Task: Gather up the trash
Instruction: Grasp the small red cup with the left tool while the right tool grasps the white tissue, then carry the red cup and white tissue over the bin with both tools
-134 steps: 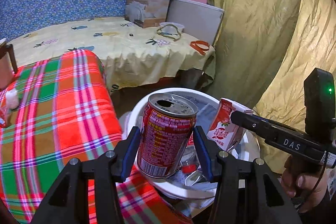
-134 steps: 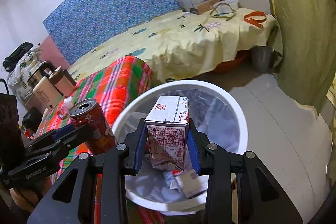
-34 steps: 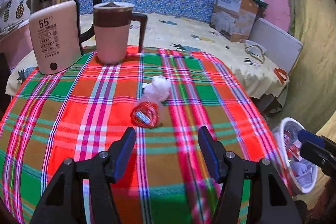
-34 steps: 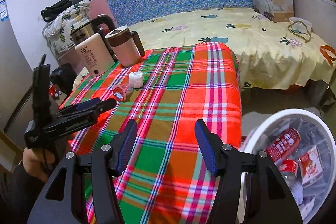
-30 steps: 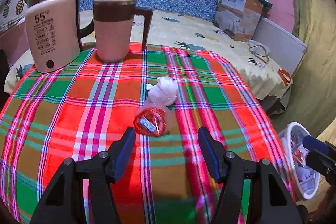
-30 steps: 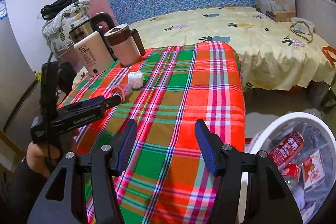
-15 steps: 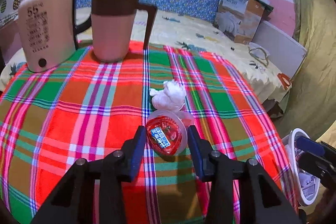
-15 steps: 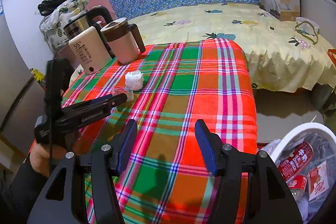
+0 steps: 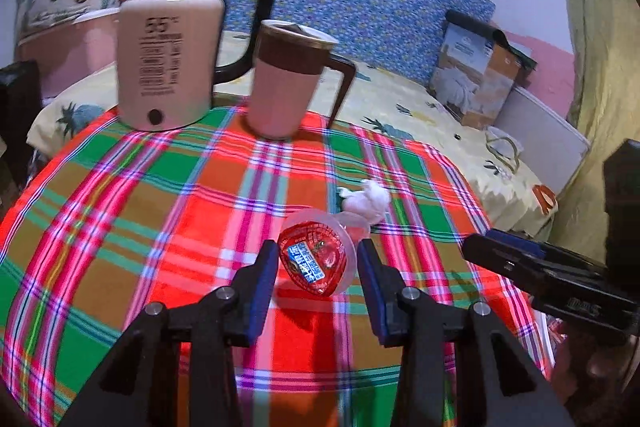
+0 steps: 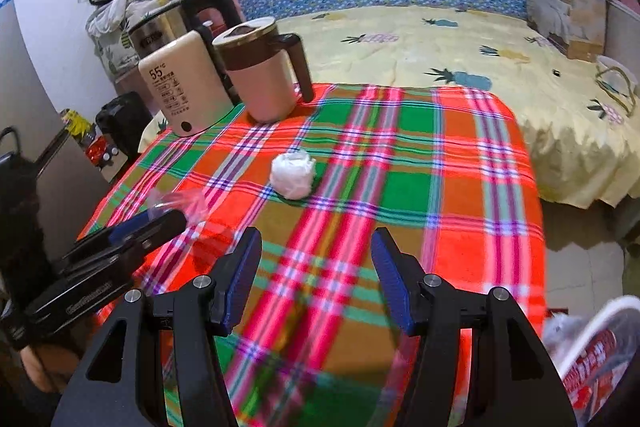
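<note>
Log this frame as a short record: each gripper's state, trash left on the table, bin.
left gripper: open, fingers either side of jelly cup, contact unclear
right gripper: open, empty, above the tablecloth
trash on table: jelly cup; tissue wad
bin: off the table edge, red packaging inside
not trash: kettle, mug
</note>
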Motion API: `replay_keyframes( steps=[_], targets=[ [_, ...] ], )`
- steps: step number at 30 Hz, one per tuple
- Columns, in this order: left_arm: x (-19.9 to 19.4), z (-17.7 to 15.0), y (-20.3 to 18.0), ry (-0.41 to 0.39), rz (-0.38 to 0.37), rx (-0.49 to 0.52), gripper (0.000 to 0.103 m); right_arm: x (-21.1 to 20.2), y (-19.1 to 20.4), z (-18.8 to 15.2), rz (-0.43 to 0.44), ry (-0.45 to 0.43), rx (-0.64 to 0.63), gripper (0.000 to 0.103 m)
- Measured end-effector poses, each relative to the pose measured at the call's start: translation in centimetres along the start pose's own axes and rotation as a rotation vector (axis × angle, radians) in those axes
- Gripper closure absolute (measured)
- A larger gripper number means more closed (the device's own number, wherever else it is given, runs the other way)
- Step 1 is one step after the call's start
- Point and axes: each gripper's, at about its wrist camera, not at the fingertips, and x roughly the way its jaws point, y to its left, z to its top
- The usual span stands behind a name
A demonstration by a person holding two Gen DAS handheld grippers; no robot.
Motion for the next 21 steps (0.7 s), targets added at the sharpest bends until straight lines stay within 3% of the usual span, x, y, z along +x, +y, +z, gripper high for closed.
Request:
replay_keyframes(
  steps=[12, 14, 15, 16, 21],
  targets=[
    [-0.5, -0.4, 2.0, 0.002, -0.019, -0.040, 0.061, 6.9, 1.5, 2.7, 0.002, 0.079, -0.003, 0.044],
    [-0.4, -0.4, 2.2, 0.005, -0.020, -0.043, 0.061, 7.9, 1.4, 2.8, 0.008, 0.095, 0.015, 0.050],
    [-0.3, -0.5, 2.2, 0.007, -0.020, -0.043, 0.061, 8.1, 1.4, 2.8, 0.010, 0.101, 0.024, 0.064],
    [-0.3, -0.5, 2.3, 0.009, -0.020, -0.043, 0.061, 8.2, 1.5, 2.8, 0.012, 0.101, 0.027, 0.069],
    [-0.2, -0.7, 2.0, 0.020, -0.022, -0.036, 0.061, 6.4, 2.0, 2.0, 0.011, 0.065, 0.007, 0.072]
  ],
)
